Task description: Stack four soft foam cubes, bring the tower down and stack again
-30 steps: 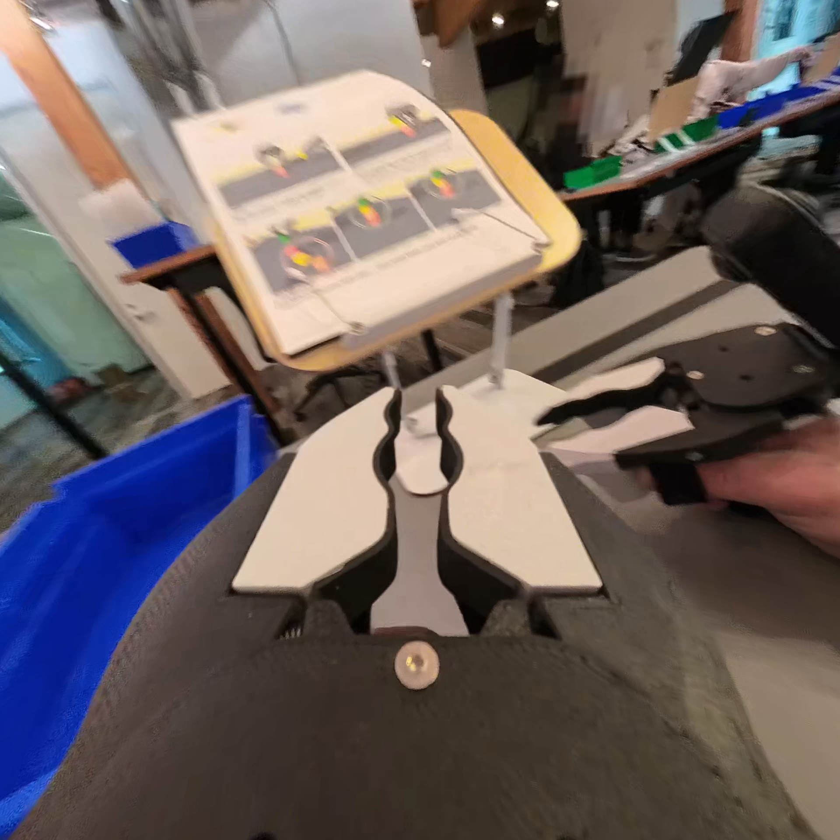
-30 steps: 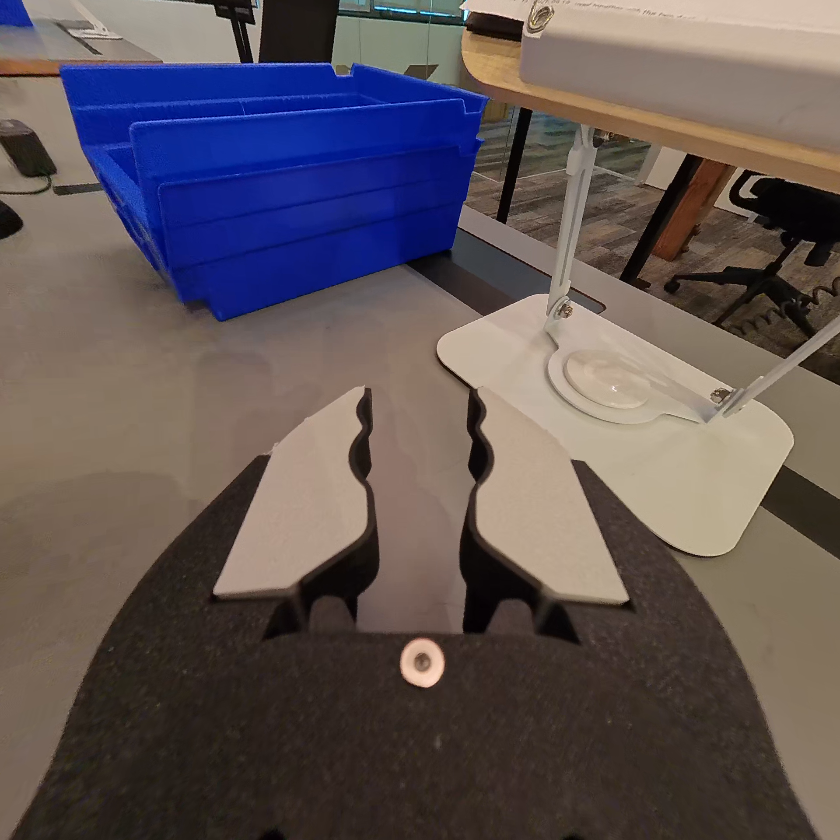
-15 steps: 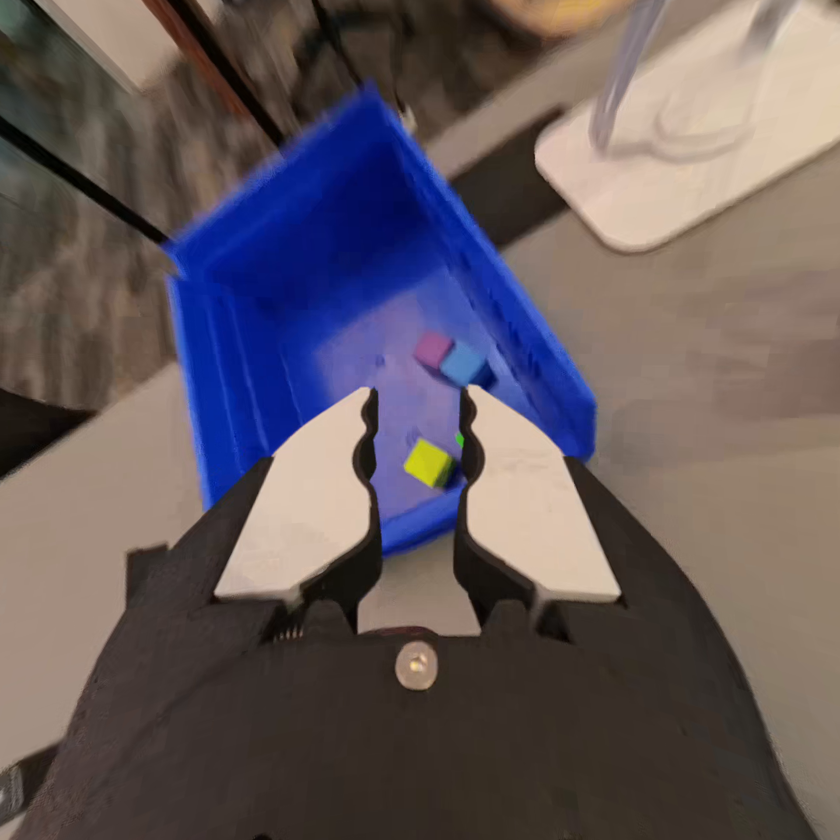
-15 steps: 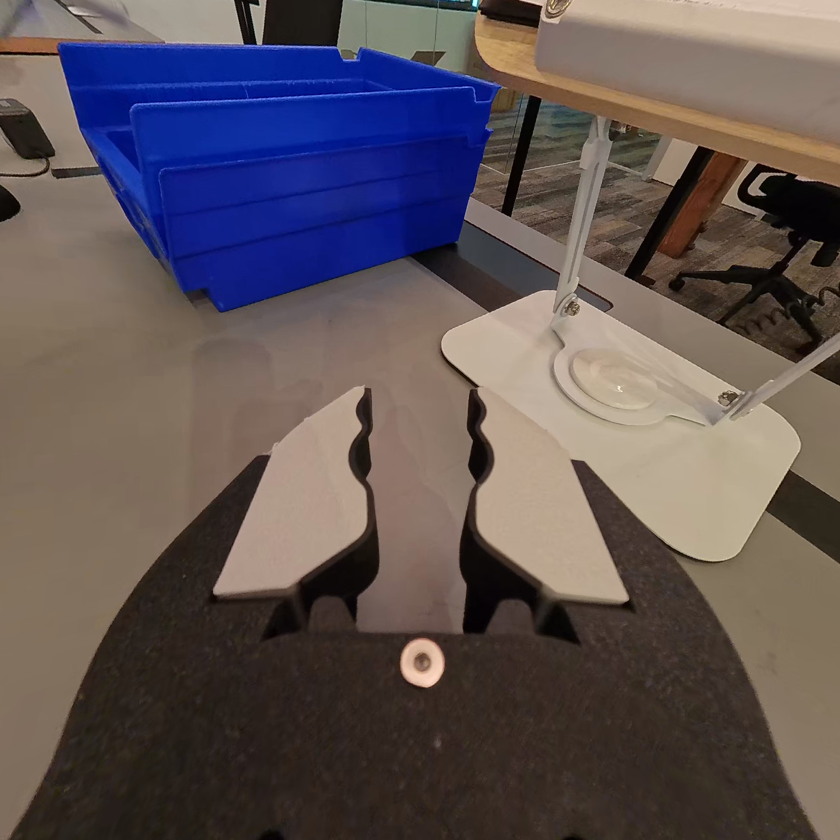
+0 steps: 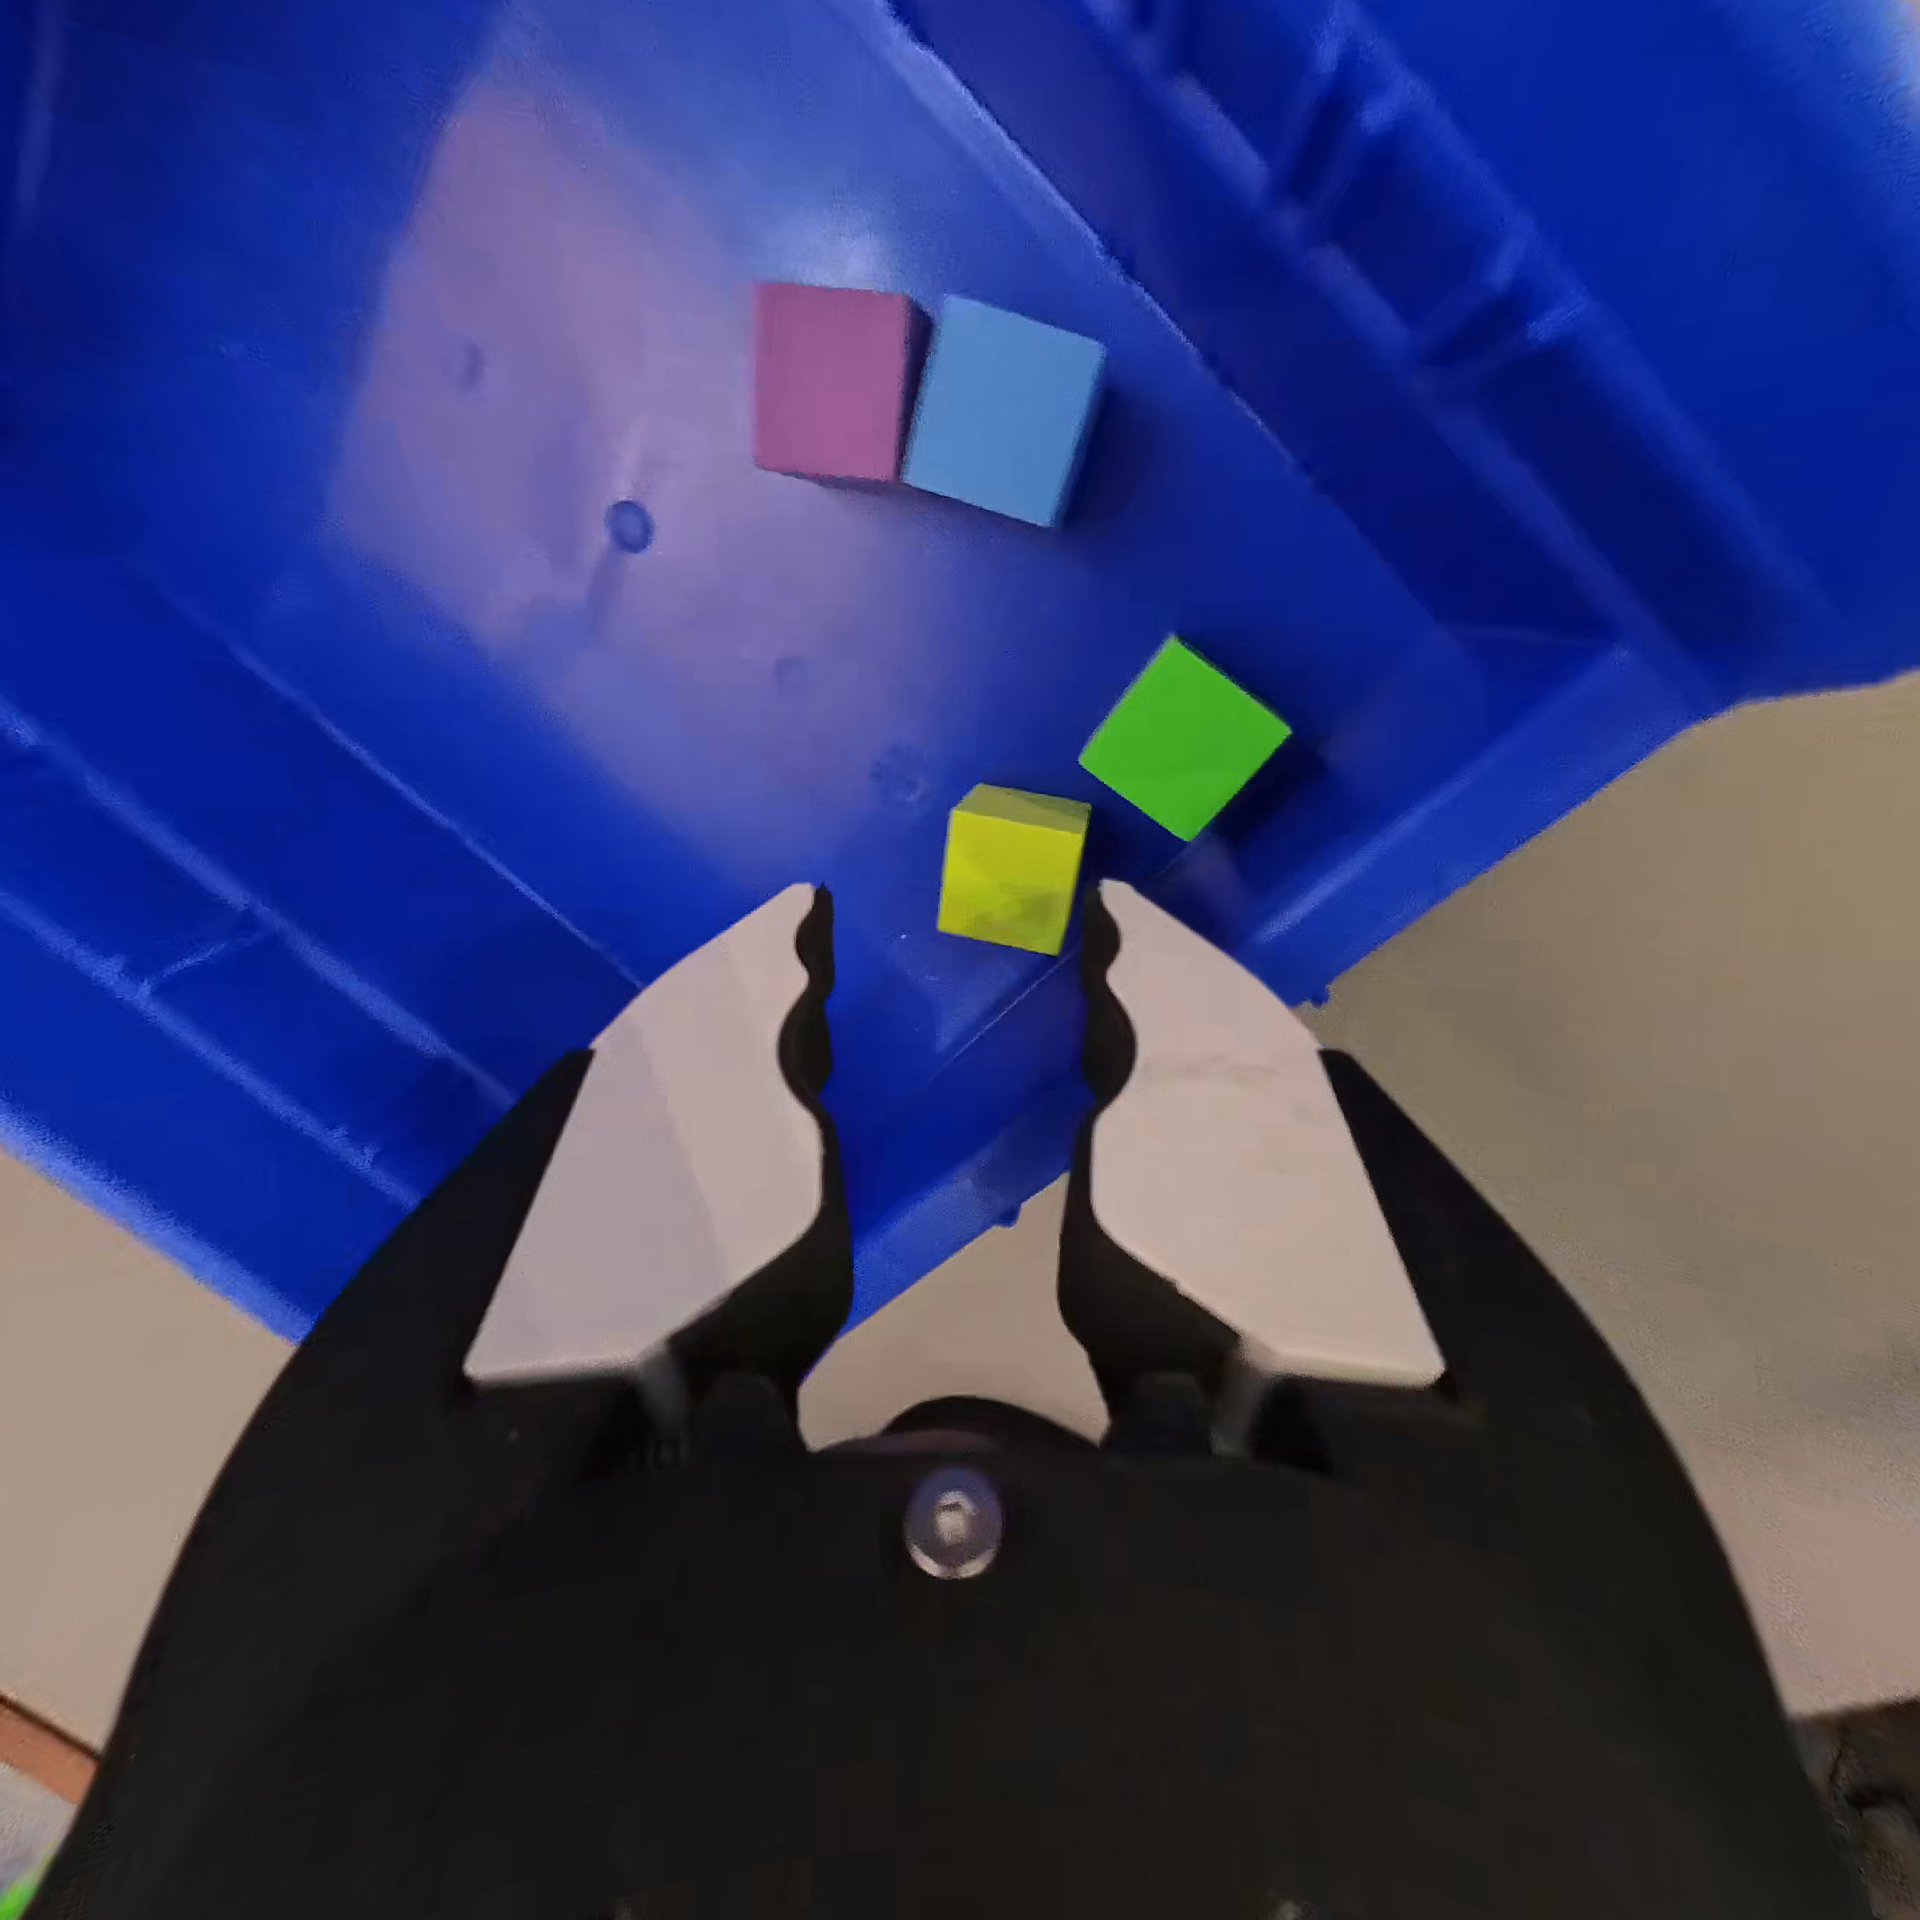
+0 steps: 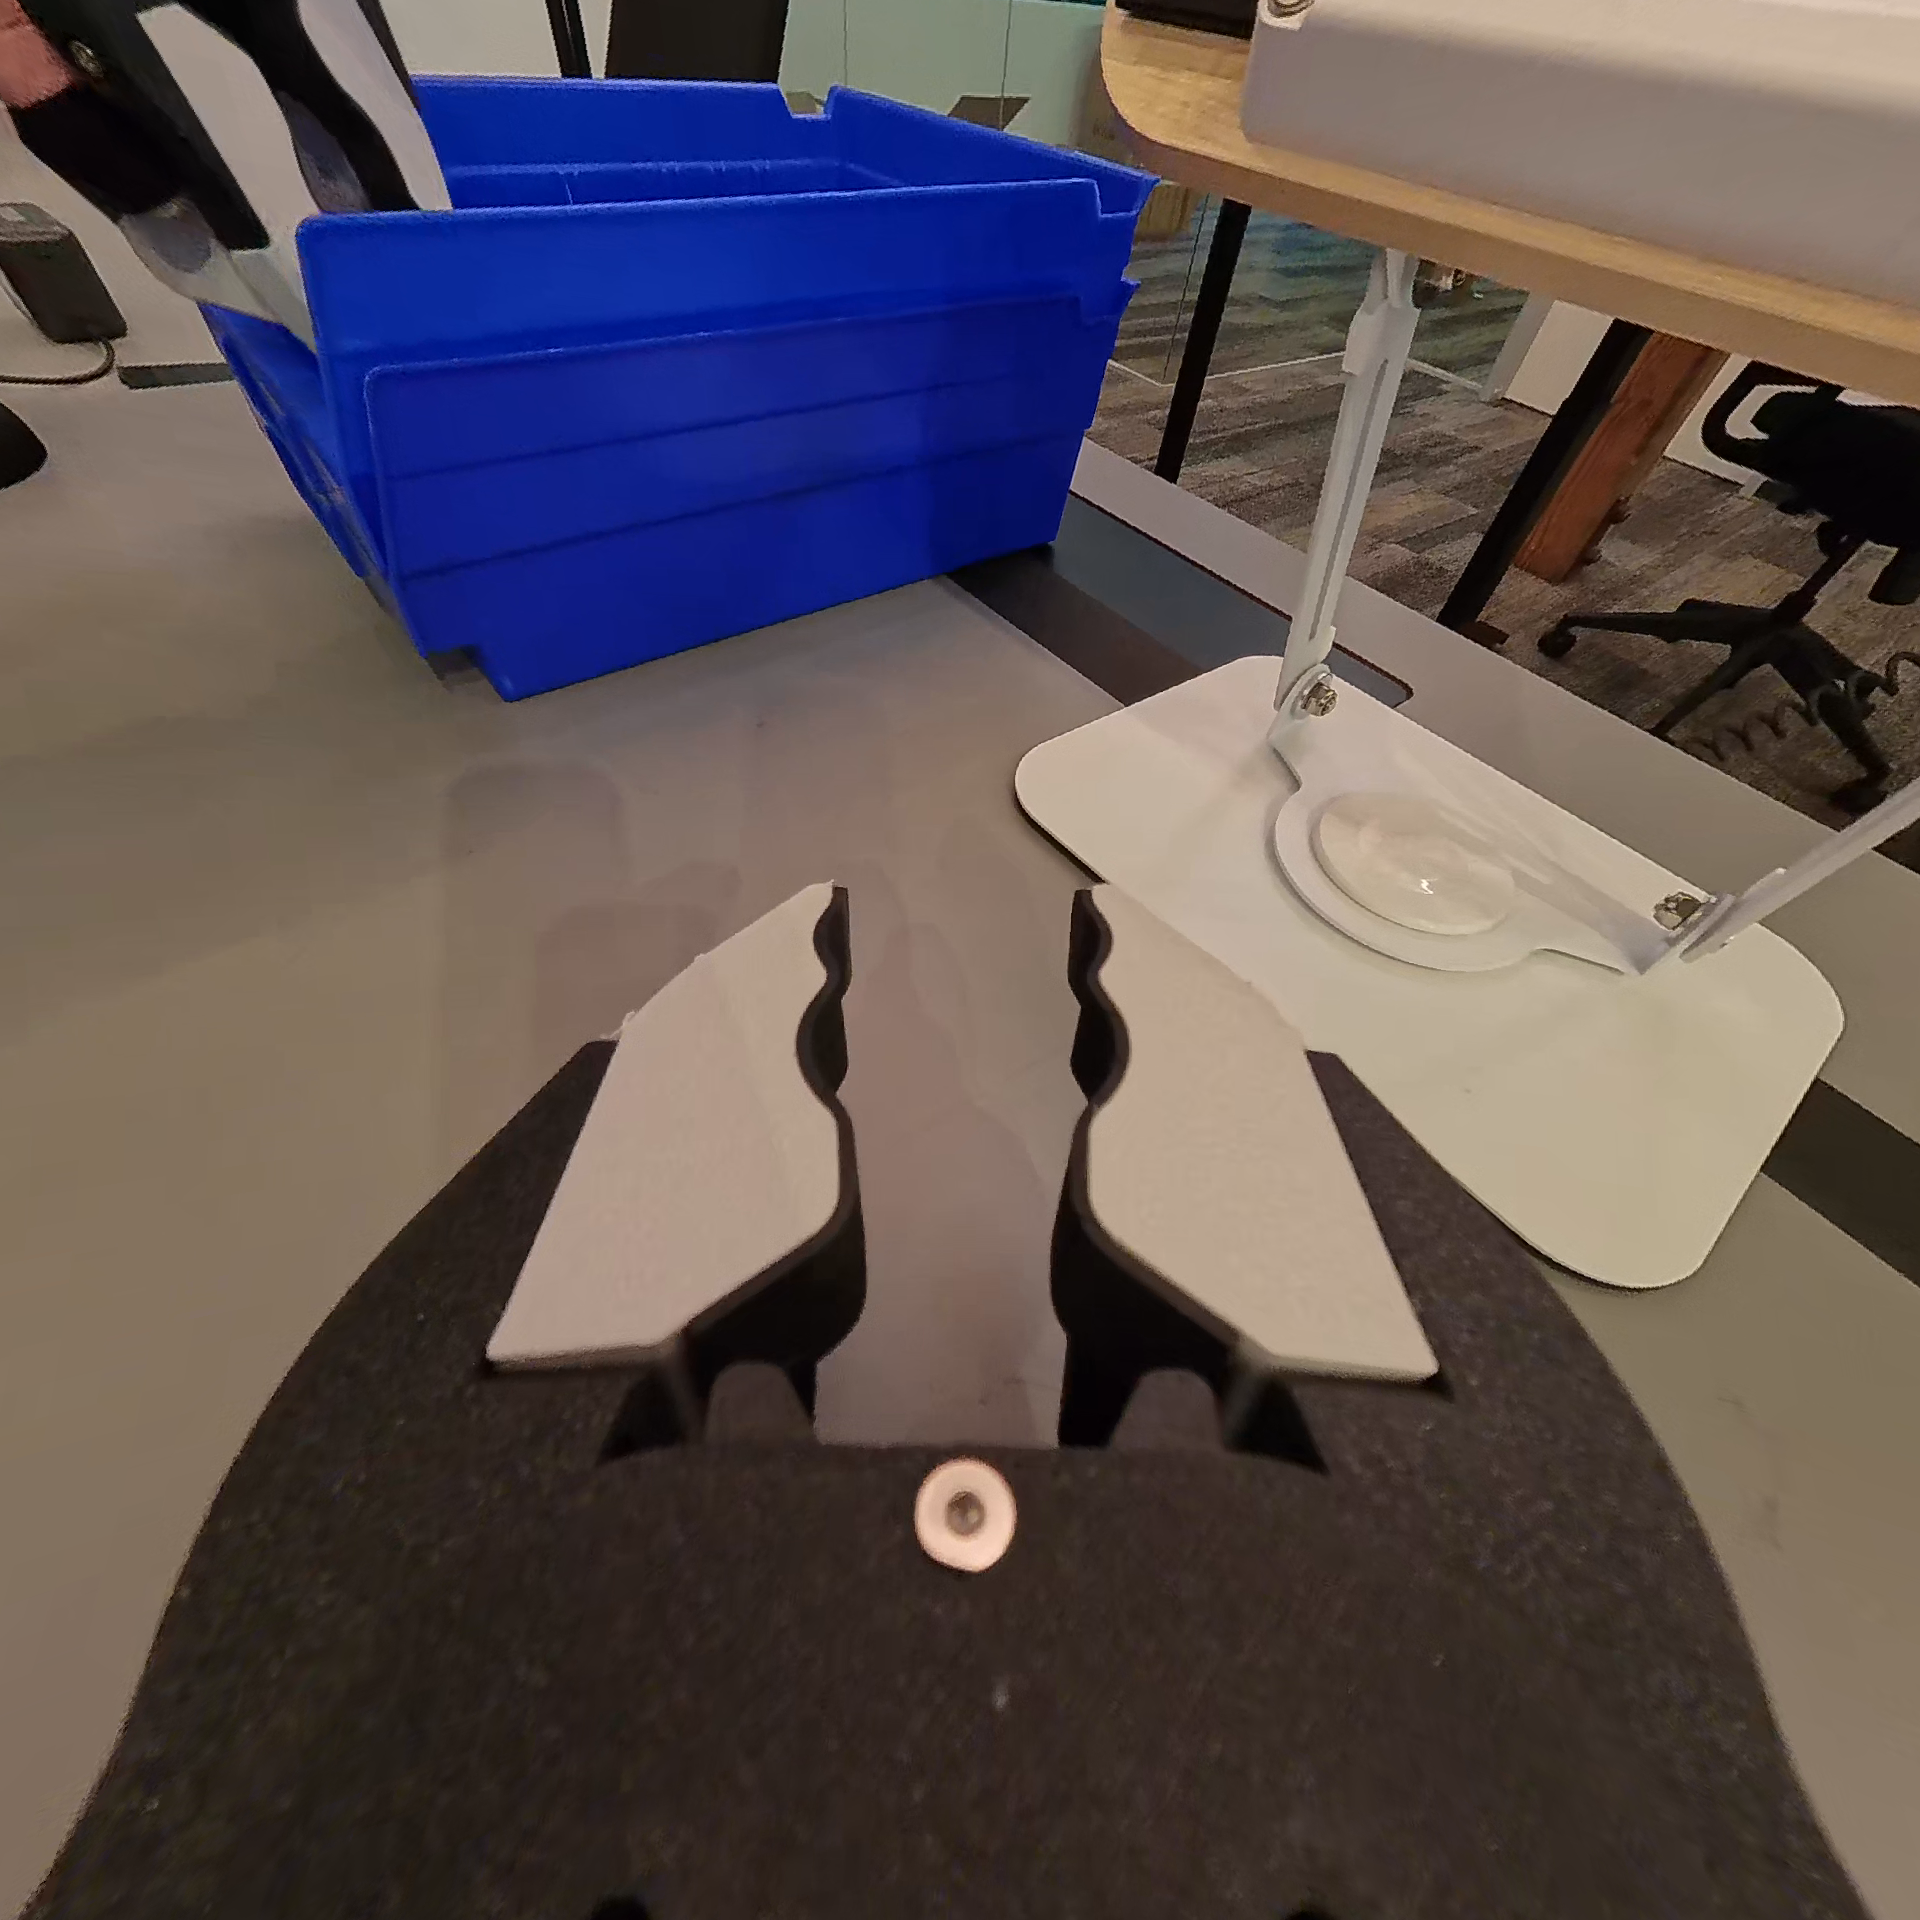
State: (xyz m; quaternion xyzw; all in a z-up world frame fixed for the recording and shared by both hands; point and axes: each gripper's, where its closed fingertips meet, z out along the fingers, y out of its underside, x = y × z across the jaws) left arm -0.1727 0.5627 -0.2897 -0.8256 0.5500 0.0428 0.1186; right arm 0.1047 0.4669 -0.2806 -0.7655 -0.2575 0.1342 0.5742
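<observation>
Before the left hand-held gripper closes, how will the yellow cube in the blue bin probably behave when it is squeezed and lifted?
The yellow cube looks like matte foam, so it probably dents a little and weighs almost nothing. Its flat faces suggest it will sit, not roll. It lies near the bin's corner, beside the green cube, so a push may jam it there.

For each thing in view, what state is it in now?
Left gripper: jaws open, holding nothing.
Right gripper: jaws open, empty, over the table.
Yellow cube: loose in the blue bin.
Green cube: loose.
Purple cube and light blue cube: side by side, unstacked.
</observation>
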